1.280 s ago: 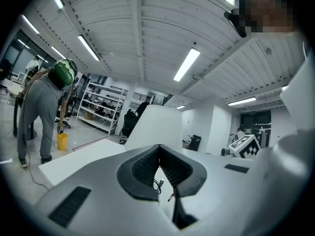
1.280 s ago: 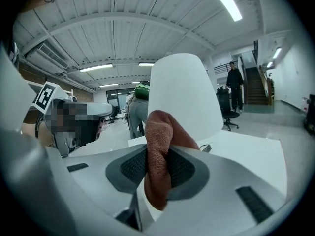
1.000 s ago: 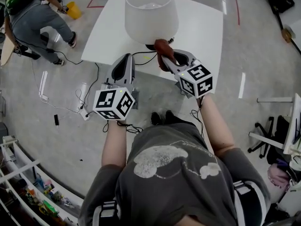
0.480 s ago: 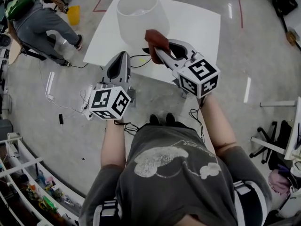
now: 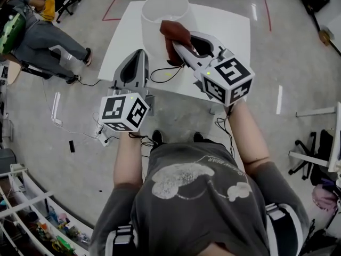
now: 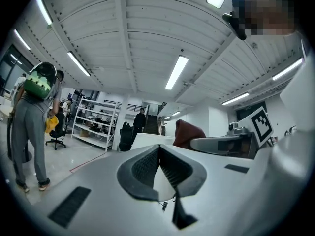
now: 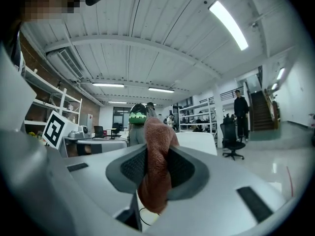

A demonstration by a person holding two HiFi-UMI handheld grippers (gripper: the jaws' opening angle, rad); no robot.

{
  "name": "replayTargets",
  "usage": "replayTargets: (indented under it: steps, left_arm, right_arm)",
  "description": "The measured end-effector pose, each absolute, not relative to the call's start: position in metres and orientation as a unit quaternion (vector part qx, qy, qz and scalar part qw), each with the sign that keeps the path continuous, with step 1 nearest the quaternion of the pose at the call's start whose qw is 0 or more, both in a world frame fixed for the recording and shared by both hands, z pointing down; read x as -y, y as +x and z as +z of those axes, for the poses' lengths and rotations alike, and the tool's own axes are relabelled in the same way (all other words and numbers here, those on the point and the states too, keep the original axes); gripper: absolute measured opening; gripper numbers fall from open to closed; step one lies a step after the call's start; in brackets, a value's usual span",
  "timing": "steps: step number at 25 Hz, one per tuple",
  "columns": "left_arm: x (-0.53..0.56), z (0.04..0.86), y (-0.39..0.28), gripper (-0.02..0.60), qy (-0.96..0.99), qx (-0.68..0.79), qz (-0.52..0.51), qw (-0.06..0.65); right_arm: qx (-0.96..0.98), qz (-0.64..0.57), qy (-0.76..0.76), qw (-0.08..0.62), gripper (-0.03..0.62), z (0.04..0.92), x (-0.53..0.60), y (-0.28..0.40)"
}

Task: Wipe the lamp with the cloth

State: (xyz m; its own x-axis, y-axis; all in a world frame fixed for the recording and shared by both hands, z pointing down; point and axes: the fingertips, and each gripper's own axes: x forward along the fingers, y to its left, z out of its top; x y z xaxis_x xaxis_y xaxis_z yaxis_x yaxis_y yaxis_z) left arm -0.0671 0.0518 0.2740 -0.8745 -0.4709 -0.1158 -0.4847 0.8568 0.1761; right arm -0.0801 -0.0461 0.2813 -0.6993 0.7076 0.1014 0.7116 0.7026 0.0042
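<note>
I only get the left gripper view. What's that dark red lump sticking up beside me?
Observer: A cloth. The right gripper view shows the right gripper tongs shut on it.
Operator: Where's the thing we're wiping?
Observer: The head view shows the white lamp standing on the white table, just ahead of your left gripper. The cloth is up against the lamp's right side.
Operator: Any wire to watch for?
Observer: A black cord lies on the table between the two grippers, on the near side of the lamp.
</note>
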Motion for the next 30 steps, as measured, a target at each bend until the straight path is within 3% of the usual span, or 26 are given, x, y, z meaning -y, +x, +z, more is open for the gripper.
replayTargets:
  steps: [13,30]
  left_arm:
    - [-0.081,0.297,-0.103,0.009,-0.348,-0.931,0.11,-0.001]
    - [-0.115,0.353,-0.101,0.009,-0.424,-0.896,0.117,-0.064]
  right_arm:
    - [0.954,-0.003,-0.289,0.082,0.091,0.325,0.006,-0.102]
    - [0.963,0.034,-0.178,0.2,0.091,0.439,-0.016,-0.09]
